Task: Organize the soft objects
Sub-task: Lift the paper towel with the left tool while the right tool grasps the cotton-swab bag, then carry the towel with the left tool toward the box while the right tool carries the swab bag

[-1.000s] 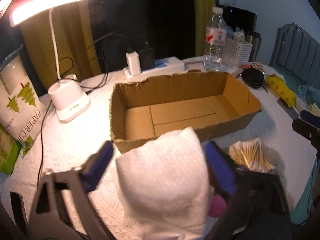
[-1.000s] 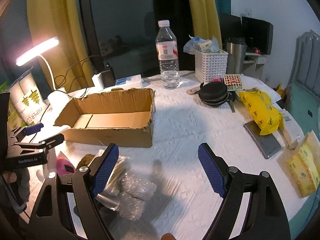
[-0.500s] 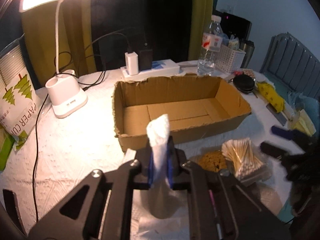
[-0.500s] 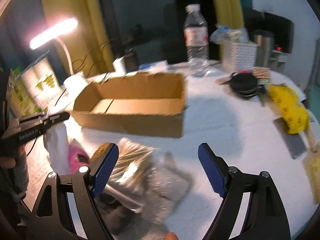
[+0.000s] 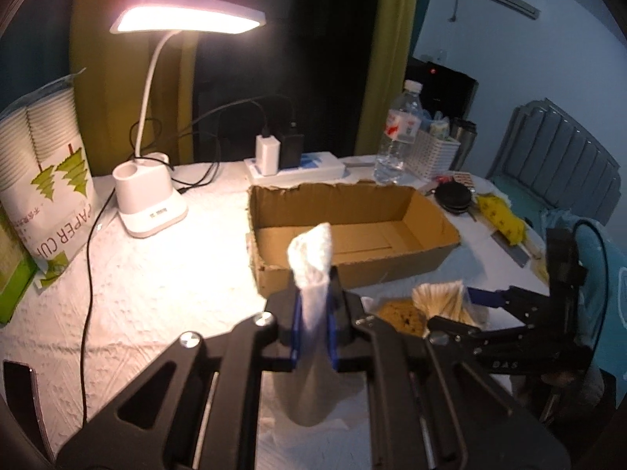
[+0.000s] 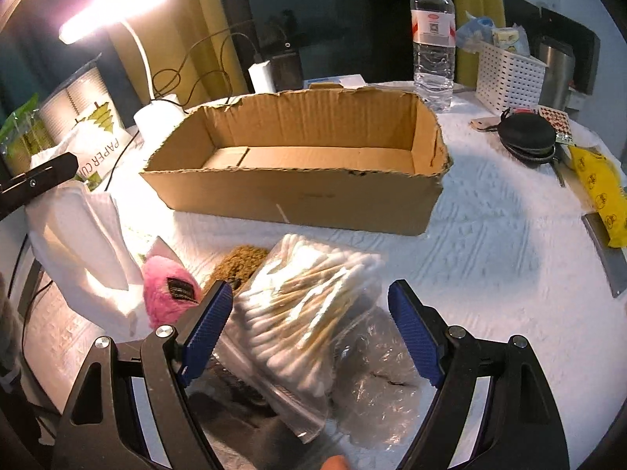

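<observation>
My left gripper [image 5: 312, 323] is shut on a white folded tissue [image 5: 311, 258] and holds it above the table, just before the near wall of an open cardboard box [image 5: 352, 270]. The tissue [image 6: 78, 235] also hangs at the left of the right wrist view. My right gripper [image 6: 309, 321] is open, its blue pads on either side of a clear bag of cotton swabs [image 6: 309, 297]. A pink fluffy pad [image 6: 168, 293] and a brown sponge [image 6: 239, 262] lie beside the bag. The box [image 6: 298, 196] holds nothing.
A lit white desk lamp [image 5: 151, 203] and a paper-cup pack [image 5: 47, 180] stand at the left. A power strip [image 5: 294, 168], water bottle [image 6: 433, 39] and white basket [image 6: 509, 74] stand behind the box. A black pouch [image 6: 527, 139] and yellow pack [image 6: 599, 192] lie at the right.
My left gripper closed on the tissue and lifted it off the table. My right gripper moved forward and down over the cotton swab bag, still open.
</observation>
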Tool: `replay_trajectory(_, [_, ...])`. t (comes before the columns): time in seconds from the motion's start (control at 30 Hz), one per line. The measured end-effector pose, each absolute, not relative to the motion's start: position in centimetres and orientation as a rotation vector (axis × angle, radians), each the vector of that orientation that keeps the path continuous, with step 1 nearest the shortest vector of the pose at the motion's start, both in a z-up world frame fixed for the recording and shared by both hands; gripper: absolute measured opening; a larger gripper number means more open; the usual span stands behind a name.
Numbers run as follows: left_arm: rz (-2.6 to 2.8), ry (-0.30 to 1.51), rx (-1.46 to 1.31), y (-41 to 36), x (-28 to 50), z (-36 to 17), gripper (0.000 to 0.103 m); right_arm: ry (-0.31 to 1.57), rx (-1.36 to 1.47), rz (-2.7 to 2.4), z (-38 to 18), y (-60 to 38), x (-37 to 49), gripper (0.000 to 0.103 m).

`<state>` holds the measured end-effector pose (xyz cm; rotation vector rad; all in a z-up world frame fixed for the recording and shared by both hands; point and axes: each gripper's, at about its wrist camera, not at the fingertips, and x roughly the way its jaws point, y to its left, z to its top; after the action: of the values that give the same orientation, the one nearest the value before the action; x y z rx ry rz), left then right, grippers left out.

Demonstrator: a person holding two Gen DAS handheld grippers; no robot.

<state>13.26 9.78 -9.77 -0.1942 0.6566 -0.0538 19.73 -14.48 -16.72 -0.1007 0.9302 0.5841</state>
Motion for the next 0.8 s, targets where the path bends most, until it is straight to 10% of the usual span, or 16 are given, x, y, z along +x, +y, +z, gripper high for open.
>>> replay_trajectory(0.27, [-0.085, 0.704, -0.212, 10.5, 12.3, -11.5, 0.024, 0.869, -0.118, 0.580, -14.8, -15.0, 18.1, 0.061])
replay_trajectory(0.37, [-0.068, 0.699, -0.224, 11.2, 11.2, -11.8, 0.041, 0.835, -0.100, 0.573, -13.7, -15.7, 17.7, 0.061])
replay_trajectory(0.43, [-0.060, 0.677, -0.232, 11.6, 10.2, -11.7, 0.076, 0.814, -0.094, 0.567, -13.0, -16.1, 17.4, 0.061])
replay_trajectory(0.8, [-0.001, 0.789, -0.221, 12.7, 6.8, -15.7, 0.078, 0.786, -0.099, 0.566, -12.1, -16.5, 15.8, 0.061])
